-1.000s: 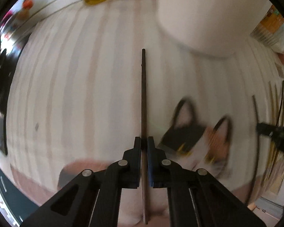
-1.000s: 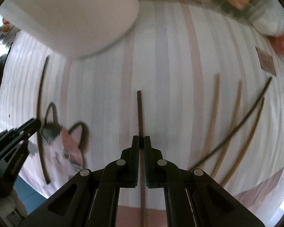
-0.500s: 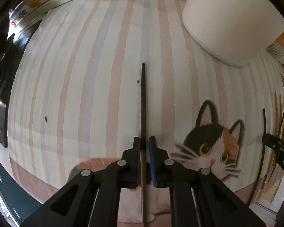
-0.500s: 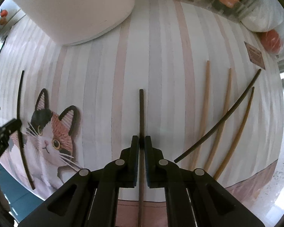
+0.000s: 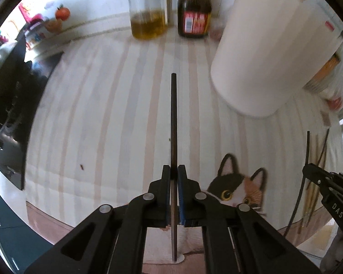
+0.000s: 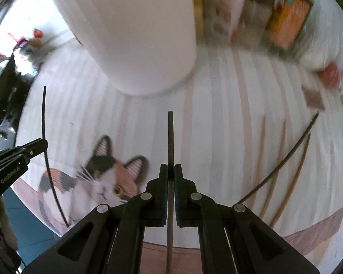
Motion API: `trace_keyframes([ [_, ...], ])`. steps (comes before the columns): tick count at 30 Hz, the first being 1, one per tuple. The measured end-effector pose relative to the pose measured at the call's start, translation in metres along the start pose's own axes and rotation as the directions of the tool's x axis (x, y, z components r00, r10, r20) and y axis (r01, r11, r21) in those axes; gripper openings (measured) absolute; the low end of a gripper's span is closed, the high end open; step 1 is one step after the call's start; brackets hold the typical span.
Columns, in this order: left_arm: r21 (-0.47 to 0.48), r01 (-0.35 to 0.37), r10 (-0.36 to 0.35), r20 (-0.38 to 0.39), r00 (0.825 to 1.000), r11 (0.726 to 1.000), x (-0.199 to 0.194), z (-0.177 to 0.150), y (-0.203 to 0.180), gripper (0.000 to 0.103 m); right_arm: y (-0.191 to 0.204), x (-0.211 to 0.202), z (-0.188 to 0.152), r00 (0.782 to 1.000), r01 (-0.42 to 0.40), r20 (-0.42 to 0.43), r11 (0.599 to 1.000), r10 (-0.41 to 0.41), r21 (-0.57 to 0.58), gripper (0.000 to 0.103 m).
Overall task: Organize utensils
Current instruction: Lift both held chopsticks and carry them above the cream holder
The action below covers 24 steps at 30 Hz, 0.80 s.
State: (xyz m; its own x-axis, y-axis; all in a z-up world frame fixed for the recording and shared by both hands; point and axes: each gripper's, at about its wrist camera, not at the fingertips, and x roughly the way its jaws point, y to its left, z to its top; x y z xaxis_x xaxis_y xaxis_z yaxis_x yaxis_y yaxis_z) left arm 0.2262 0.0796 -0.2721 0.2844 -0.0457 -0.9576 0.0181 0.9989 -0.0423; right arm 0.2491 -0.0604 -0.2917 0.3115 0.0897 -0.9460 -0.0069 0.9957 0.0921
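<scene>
Striped cloth point(image 5: 116, 105) in white, pink and grey is covering the counter, with one printed calico cat point(image 6: 107, 178) looking up from its near edge. Each gripper is carrying one dark chopstick. In the left wrist view, the left gripper point(image 5: 174, 171) is pinching its dark chopstick point(image 5: 173, 114) tight between nearly closed jaws, the stick running straight ahead past the fingertips and pointing steeply down at the cloth, clear of it. The right gripper point(image 6: 168, 171) is doing the same in its own view, clamping a second dark chopstick point(image 6: 170, 141) along its centre line, tip hanging over the stripes just short of the container.

Four more sticks are lying loose on the cloth to the right: three pale wooden chopsticks point(image 6: 260, 159) side by side, and one dark chopstick on the cloth point(image 6: 283, 157) slanting across two of them. That is making six chopsticks showing altogether.

One tall white cylindrical container point(image 5: 269, 52) is standing upright ahead, between the two grippers' lines of sight; a few pale stick ends are poking out of its top rim in the left view, too few pixels to count.

Further back, against the wall, one clear oil jug point(image 5: 148, 9) and one dark sauce bottle point(image 5: 194, 6) are standing beside each other. An orange packet point(image 6: 288, 20) is blurring past at the right edge.
</scene>
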Motion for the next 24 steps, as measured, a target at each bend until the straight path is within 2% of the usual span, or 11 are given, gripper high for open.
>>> trace_keyframes([
  [3, -0.003, 0.003, -0.003, 0.051, 0.999, 1.0, -0.023, 0.008, -0.001, 0.003, 0.006, -0.025, 0.006, 0.998, -0.02, 0.064, 1.0, 0.021, -0.011, 0.005],
  [5, -0.003, 0.001, -0.001, 0.081, 0.997, 1.0, -0.034, 0.015, 0.0, 0.003, -0.009, -0.034, 0.02, 0.995, -0.034, 0.093, 0.999, 0.035, -0.015, 0.005],
  [11, -0.004, -0.005, 0.006, 0.194, 0.981, 1.0, -0.078, 0.028, -0.005, 0.003, -0.012, -0.086, 0.039, 0.972, -0.068, 0.223, 0.997, 0.072, -0.025, 0.004],
  [12, -0.004, -0.002, 0.003, 0.215, 0.977, 1.0, -0.087, 0.031, -0.007, 0.003, -0.022, -0.085, 0.039, 0.968, -0.076, 0.238, 0.997, 0.08, -0.025, 0.004],
  [16, 0.005, -0.003, 0.001, 0.289, 0.957, 1.0, -0.112, 0.043, -0.012, 0.003, -0.02, -0.11, 0.048, 0.943, -0.098, 0.315, 0.994, 0.106, -0.041, 0.004],
  [24, 0.009, 0.016, -0.018, 0.419, 0.908, 1.0, -0.175, 0.066, -0.02, 0.003, -0.014, -0.16, 0.077, 0.892, -0.14, 0.421, 0.986, 0.163, -0.086, 0.003],
])
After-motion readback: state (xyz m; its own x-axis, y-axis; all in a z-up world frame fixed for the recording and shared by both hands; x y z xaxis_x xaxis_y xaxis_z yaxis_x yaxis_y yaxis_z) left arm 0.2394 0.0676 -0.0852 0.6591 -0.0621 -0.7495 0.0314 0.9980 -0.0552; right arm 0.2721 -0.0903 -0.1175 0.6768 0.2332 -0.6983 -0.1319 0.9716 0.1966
